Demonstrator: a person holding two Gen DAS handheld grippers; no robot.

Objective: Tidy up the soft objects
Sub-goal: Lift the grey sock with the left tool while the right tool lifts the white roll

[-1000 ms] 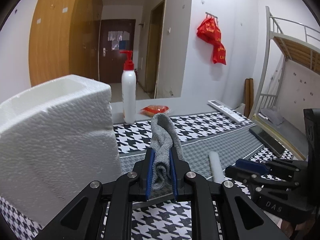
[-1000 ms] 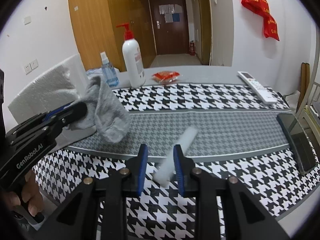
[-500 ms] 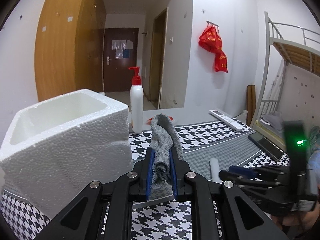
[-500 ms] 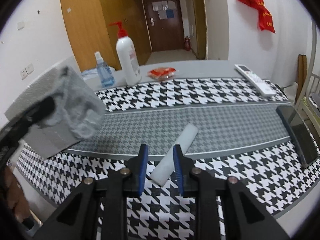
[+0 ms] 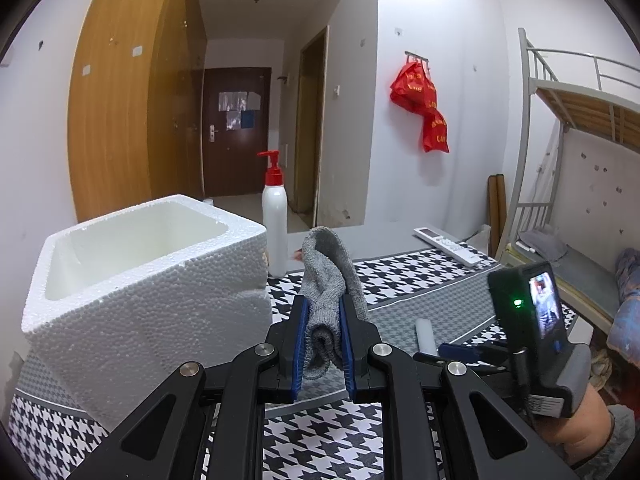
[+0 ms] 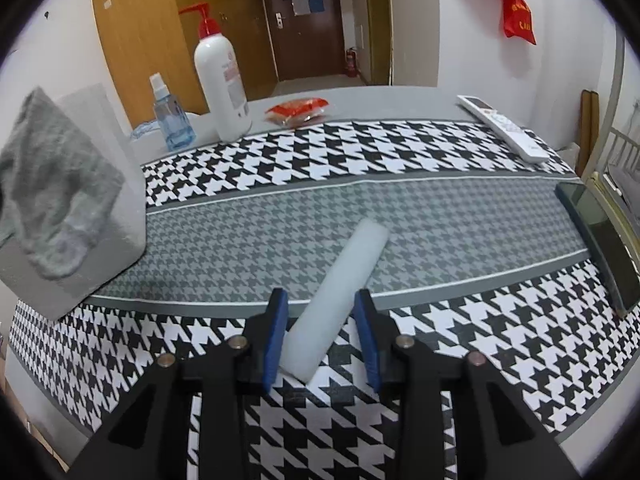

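Left gripper (image 5: 322, 338): fingers clamped on a grey sock (image 5: 329, 280), which stands up folded between the blue pads and droops a little below them.
Grey sock, place: held above the table (image 6: 420, 208), just right of the white foam box (image 5: 132, 280); in the right wrist view it hangs blurred in front of that box.
Foam box: open at the top, standing on the table's left end; nothing shows in the part of its inside that is in view.
Right gripper (image 6: 320, 336): fingers opening, a white foam stick (image 6: 340, 292) between them; the left pad is at its edge, the right pad stands clear of it.
Foam stick, place: lies slanted on the houndstooth cloth, near end between the fingers.
Behind: pump bottle (image 6: 220, 84), small spray bottle (image 6: 170, 114), red packet (image 6: 298, 108), remote (image 6: 502, 126).
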